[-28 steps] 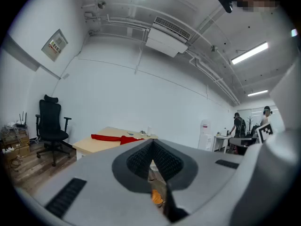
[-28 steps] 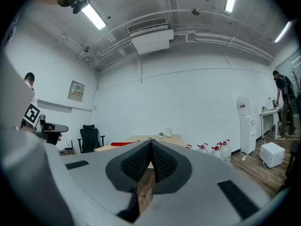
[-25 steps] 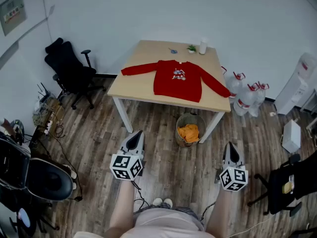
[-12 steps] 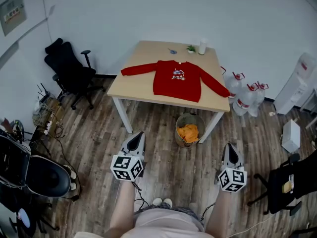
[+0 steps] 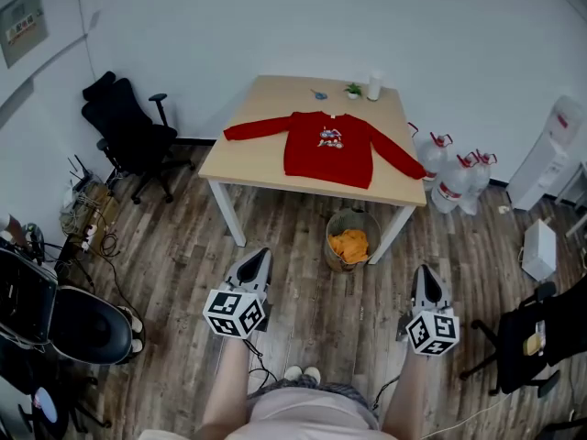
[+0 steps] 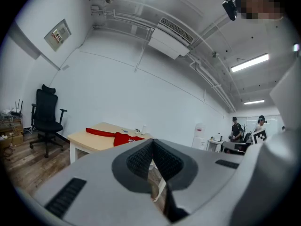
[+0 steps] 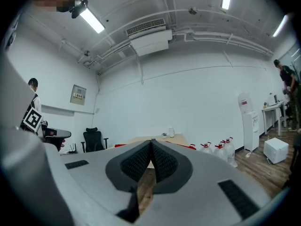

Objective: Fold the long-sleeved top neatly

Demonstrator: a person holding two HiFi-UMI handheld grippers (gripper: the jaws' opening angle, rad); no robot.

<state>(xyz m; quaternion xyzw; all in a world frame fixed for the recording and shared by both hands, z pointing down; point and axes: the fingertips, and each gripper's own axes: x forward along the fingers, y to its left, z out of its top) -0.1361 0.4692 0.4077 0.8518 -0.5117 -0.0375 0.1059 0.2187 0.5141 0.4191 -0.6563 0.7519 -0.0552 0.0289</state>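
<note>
The long-sleeved top (image 5: 328, 148) is a red, soft-looking knit with a small pale print on the chest. It lies flat and face up in the middle of the worktop (image 5: 252, 159), a rectangular slab of pale wood on white legs. Both sleeves are spread outward, each slanting toward a side edge of the worktop.

The left gripper (image 5: 256, 258) and right gripper (image 5: 426, 277) are held level above the dark, streaked plank floor (image 5: 312, 310), well apart from the worktop. Each is a smooth grey wedge tapering to a point. In the left gripper view the jaws are closed with nothing between them, and their black ribbed pads (image 6: 138, 158) meet along a single seam. The right gripper view shows the same: jaws together and empty.

At the far edge of the worktop stand a white cylindrical bottle (image 5: 376, 86) and a small green plant (image 5: 354, 89). A round woven basket (image 5: 352, 236) holding crumpled orange cloth sits by a near table leg. A black padded office chair (image 5: 128, 126) stands off to the left.
</note>
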